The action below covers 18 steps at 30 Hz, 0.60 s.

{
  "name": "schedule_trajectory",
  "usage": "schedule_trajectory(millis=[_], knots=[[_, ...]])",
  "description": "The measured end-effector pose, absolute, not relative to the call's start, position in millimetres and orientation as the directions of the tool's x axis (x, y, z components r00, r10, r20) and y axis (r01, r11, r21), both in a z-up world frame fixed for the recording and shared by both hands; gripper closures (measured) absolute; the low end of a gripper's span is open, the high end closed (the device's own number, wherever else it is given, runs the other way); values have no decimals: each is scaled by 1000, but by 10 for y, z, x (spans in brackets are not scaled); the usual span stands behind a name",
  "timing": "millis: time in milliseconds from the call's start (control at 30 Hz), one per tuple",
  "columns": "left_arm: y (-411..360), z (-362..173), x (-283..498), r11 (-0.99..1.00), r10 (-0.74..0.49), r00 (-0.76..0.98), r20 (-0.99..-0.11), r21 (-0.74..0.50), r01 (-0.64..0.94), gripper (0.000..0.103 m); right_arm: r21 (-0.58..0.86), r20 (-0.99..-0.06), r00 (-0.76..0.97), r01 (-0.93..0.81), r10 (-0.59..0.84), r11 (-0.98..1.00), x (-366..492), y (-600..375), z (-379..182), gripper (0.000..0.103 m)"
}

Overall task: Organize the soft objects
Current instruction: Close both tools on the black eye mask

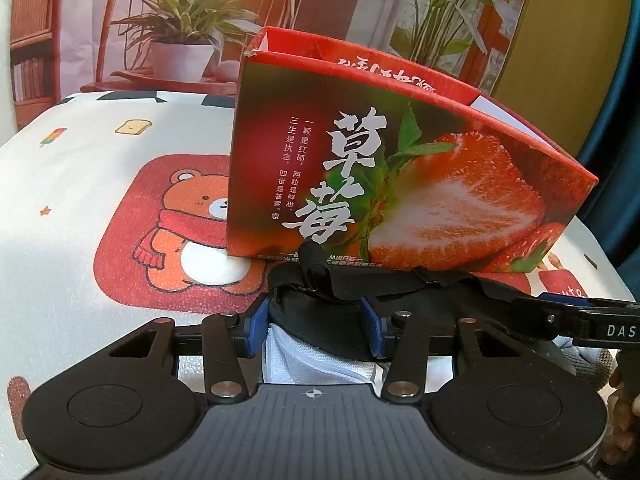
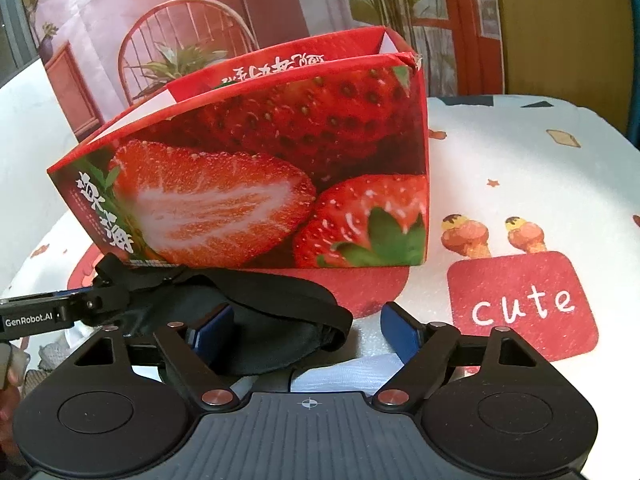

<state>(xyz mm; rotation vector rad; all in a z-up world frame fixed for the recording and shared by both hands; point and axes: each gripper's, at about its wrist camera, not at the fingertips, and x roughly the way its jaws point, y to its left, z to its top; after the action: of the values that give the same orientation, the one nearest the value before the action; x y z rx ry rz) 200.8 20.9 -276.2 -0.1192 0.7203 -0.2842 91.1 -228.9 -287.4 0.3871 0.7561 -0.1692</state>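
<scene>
Closest in, the left tool (image 1: 316, 322) has its blue pads pinched on one end of a black sleep mask (image 1: 400, 284), which lies on the desk (image 1: 100, 152) just in front of the open strawberry box (image 1: 400, 184), with some white cloth (image 1: 312, 356) under it. That mask looks feather-light and totally floppy, strap and all, so I'd grab the padded body rather than the skinny strap or it'll just dangle. The right tool (image 2: 306, 330) is spread wide around the other end, one pad against the fabric and the other clear, so it isn't gripping anything.
</scene>
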Motion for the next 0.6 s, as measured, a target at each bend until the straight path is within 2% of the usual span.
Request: schedule_trajectory(millis=[600], knots=[[236,-2803,1966,949,-314,723,-615,-209,234,53,331,-686,727,297,13,896,738,-2331,-2806,32]])
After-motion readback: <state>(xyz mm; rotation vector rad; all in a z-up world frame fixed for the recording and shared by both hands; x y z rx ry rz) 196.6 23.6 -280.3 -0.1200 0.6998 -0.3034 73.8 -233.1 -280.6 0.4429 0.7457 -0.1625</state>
